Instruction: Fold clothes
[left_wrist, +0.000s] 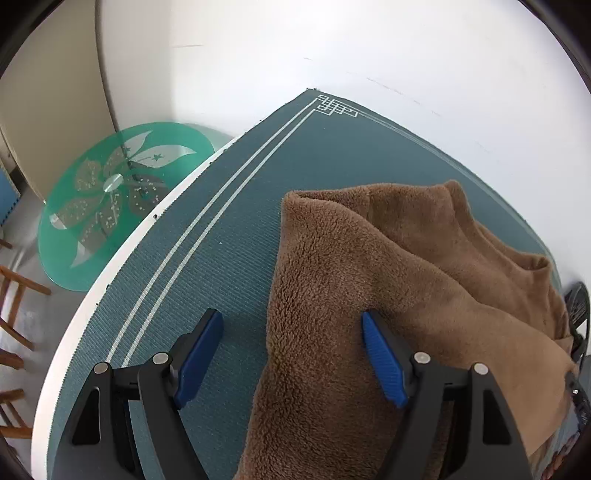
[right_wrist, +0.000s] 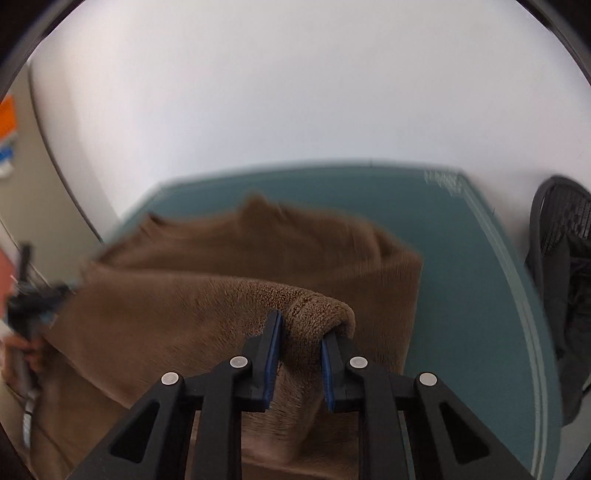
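A brown fleece garment (left_wrist: 399, 266) lies rumpled on a teal mat (left_wrist: 229, 236), with a collar-like peak at its far side. My left gripper (left_wrist: 291, 317) hovers over the garment's left edge with its jaws wide open; one blue pad (left_wrist: 201, 354) is above bare mat, the other pad (left_wrist: 380, 354) above the fleece. In the right wrist view the same garment (right_wrist: 207, 295) fills the middle, and my right gripper (right_wrist: 301, 325) is shut on a raised fold of it, the fleece bulging over between the blue pads.
The mat (right_wrist: 461, 280) covers a white table (left_wrist: 66, 332) set against a white wall. A green glass round table (left_wrist: 122, 199) and wooden chair parts (left_wrist: 14, 317) stand beyond the left edge. A black mesh chair (right_wrist: 565, 258) is at the right. A hand (right_wrist: 26, 350) shows at far left.
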